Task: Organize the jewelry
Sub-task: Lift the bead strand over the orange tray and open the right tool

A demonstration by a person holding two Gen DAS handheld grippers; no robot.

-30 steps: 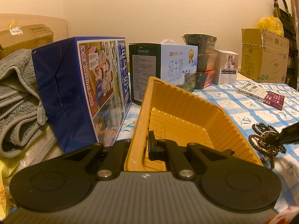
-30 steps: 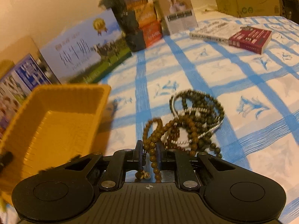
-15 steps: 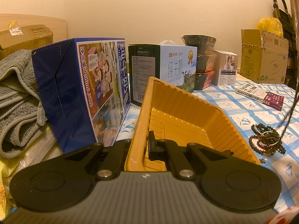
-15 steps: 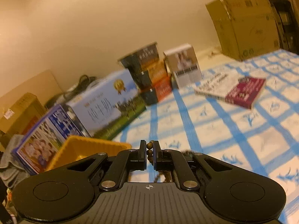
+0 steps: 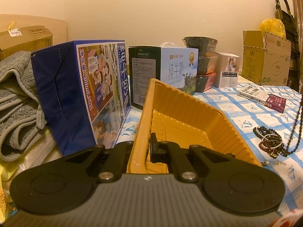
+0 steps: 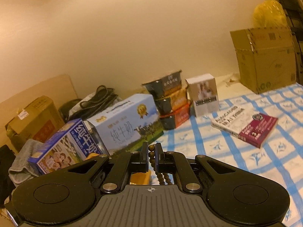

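Observation:
My left gripper (image 5: 142,147) is shut on the near wall of a yellow plastic tray (image 5: 189,121), which stands tilted on the blue checked cloth. My right gripper (image 6: 151,156) is shut on a brown bead strand (image 6: 151,154), held high above the table; the beads hang down between and below its fingers. In the left wrist view that strand (image 5: 296,126) dangles at the right edge, its lower loop close above a pile of dark bead bracelets (image 5: 269,141) on the cloth beside the tray. A sliver of the tray (image 6: 141,177) shows under the right gripper.
Behind the tray stand a blue milk carton box (image 5: 79,94), a green-and-white milk box (image 5: 162,70), stacked bowls (image 5: 204,64) and a small white box (image 5: 228,71). Books (image 5: 263,96) lie far right, a cardboard box (image 5: 267,58) behind them. Grey towels (image 5: 17,106) lie left.
My right gripper has risen from the bracelet pile with the brown strand pinched, and now looks over the boxes. The strand now hangs at the left view's right edge. The left gripper stayed put.

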